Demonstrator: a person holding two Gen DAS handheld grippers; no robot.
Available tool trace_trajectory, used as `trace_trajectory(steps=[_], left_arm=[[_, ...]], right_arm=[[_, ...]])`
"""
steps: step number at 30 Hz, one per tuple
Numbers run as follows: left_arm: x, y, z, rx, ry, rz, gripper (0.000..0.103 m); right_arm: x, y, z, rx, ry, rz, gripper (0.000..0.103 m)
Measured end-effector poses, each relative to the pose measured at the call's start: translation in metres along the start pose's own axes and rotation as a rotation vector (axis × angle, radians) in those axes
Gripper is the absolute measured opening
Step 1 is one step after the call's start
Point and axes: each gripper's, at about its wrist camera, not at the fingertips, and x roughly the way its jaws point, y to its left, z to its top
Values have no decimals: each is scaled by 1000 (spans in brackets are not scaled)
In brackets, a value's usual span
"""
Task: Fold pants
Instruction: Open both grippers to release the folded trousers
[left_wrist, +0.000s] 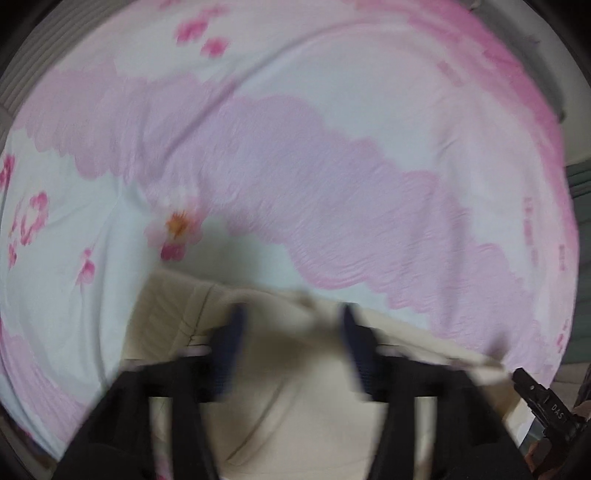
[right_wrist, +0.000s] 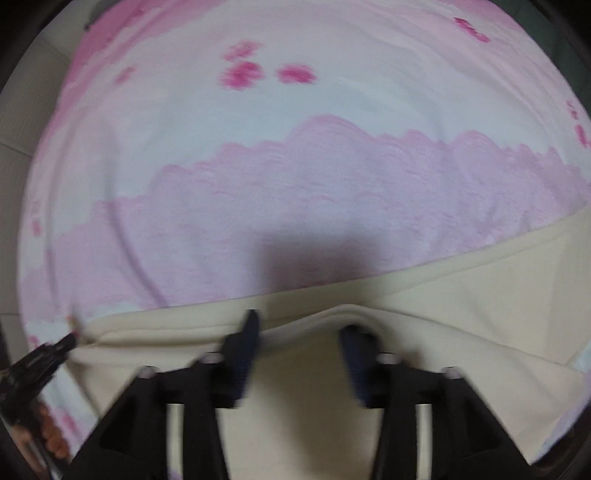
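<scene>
The cream pants (left_wrist: 280, 387) lie on a pink and white flowered bedsheet (left_wrist: 295, 166), at the lower part of both views. My left gripper (left_wrist: 291, 317) is open, its fingers apart just over a raised fold of the cream cloth. My right gripper (right_wrist: 301, 325) is open too, its fingers either side of a raised fold edge of the pants (right_wrist: 443, 295). The right gripper's tip shows at the lower right of the left wrist view (left_wrist: 524, 380). The left gripper's tip shows at the left of the right wrist view (right_wrist: 66, 343). Both views are blurred.
The bedsheet (right_wrist: 295, 184) spreads far beyond the pants. The bed's edge and a pale floor show at the far left (right_wrist: 22, 147). A grey-green surface lies past the right edge (left_wrist: 580, 221).
</scene>
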Motion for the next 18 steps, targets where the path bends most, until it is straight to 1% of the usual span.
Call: trace_trajectory(steps=[1,2,4,7,9,11,14,18], left_arm=[[-8,-3,-2,14,-26,-1,66],[-19,-8,-5,51,-51,-8,66],[-35,-19,-13,130,-77,-27,66],[-68,-40,-40,310,-136,-56,66],[-87,-54,-59,418,-156,-87,66],[-107,-72,-87,535,-177,-129,66],[-131,-91,-129,675,-202,-192,68],[-151,-112,-180,789,-204,-285,72]], right_arm=[[-4,3,-1,-4,-8,8,58],[-11,8,-4,-12,-22,16,59],[-28,16,-10,-52,-79,54,59],[-68,33,-34,-150,-190,22,59],[-89,35,-53,-175,-242,14,63],[-113,30,-75,-186,-284,10,65],[-142,11,-115,-171,-324,-14,65],[-168,-24,-168,-115,-353,-39,70]])
